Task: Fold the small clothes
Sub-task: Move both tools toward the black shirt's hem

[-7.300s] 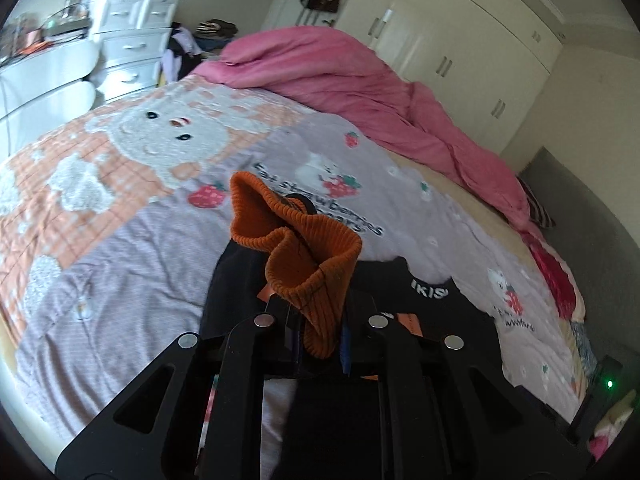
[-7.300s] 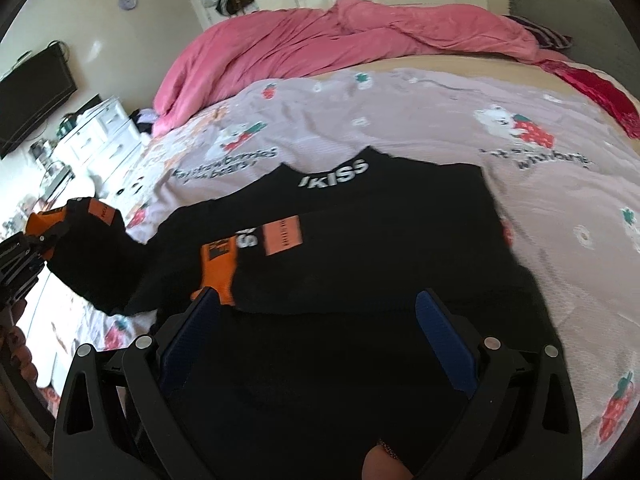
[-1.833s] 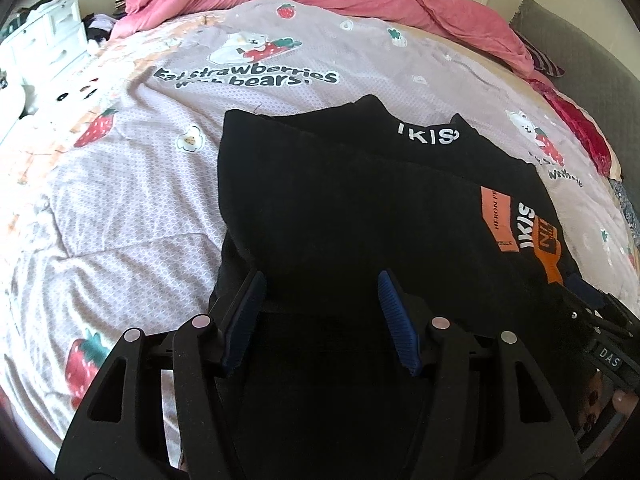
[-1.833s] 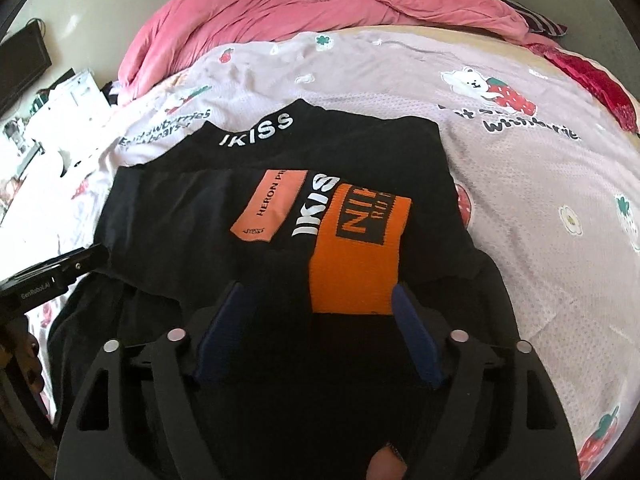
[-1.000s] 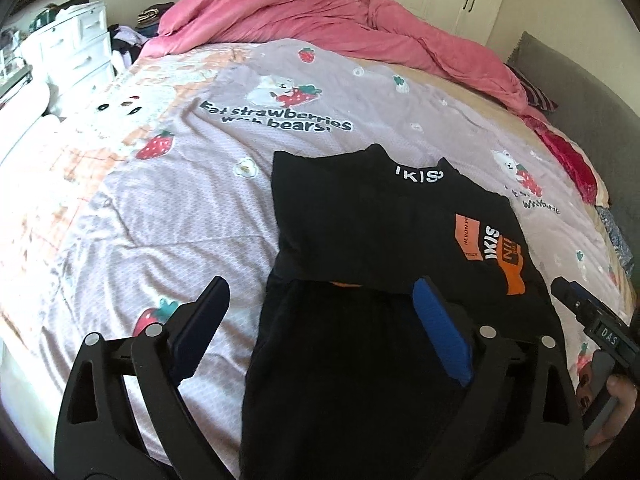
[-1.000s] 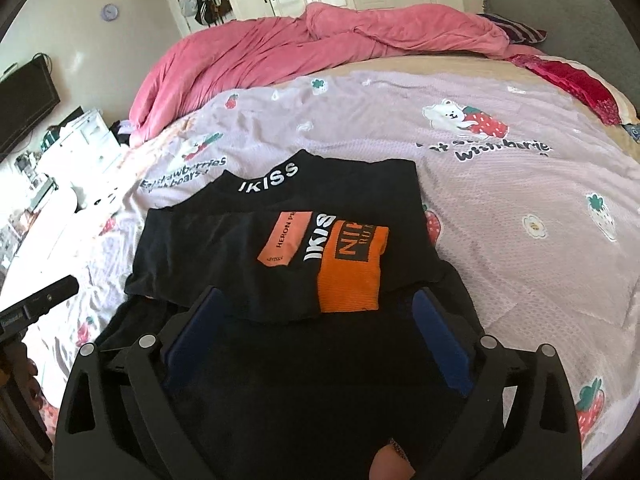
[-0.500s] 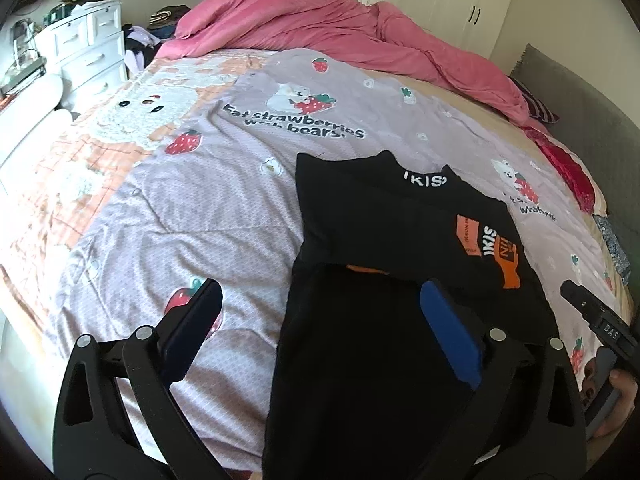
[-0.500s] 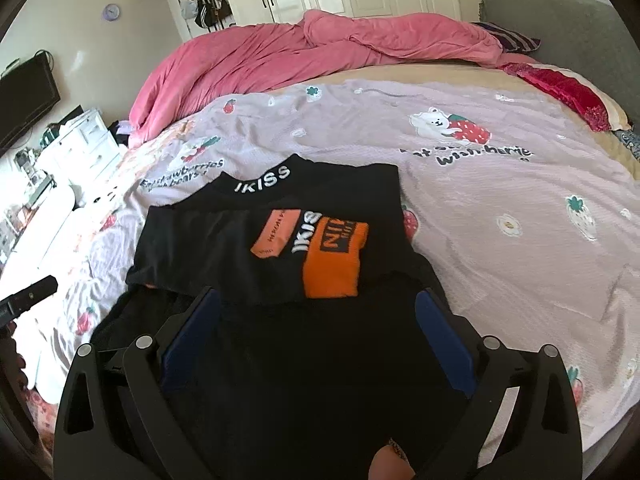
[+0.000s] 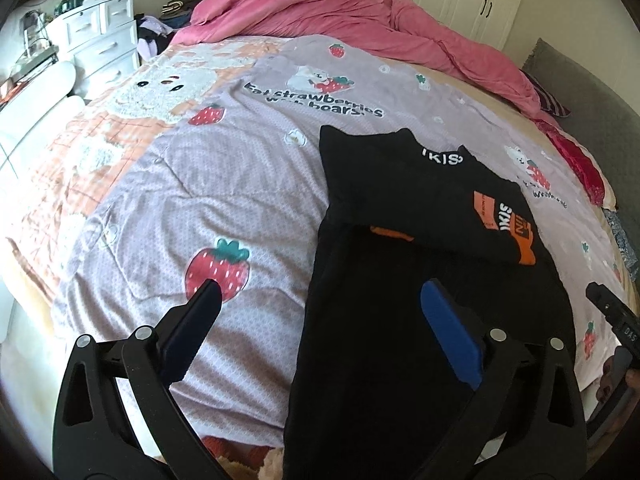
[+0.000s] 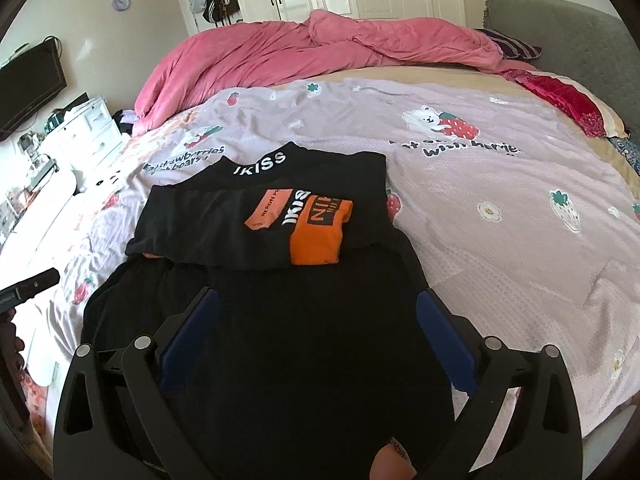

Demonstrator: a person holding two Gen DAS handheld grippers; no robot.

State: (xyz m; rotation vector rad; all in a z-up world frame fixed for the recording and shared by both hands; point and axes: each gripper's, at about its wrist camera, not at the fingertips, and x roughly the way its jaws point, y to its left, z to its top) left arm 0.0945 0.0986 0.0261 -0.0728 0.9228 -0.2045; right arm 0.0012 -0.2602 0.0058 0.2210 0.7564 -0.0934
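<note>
Left gripper (image 9: 320, 312): jaws just opened wide, nothing gripped.
Right gripper (image 10: 318, 312): spread wide, empty.
Black sweater (image 10: 280, 320): flat on bedspread (image 10: 500, 240), sleeves folded over chest (orange cuff showing).
Far: pink duvet (image 10: 300, 56).

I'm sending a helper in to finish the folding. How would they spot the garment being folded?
On the lilac strawberry-and-bear bedspread, below the heaped pink duvet, lies a black sweater. Its sleeves are folded across the chest, one ending in an orange cuff, and the collar reads IKISS.
</note>
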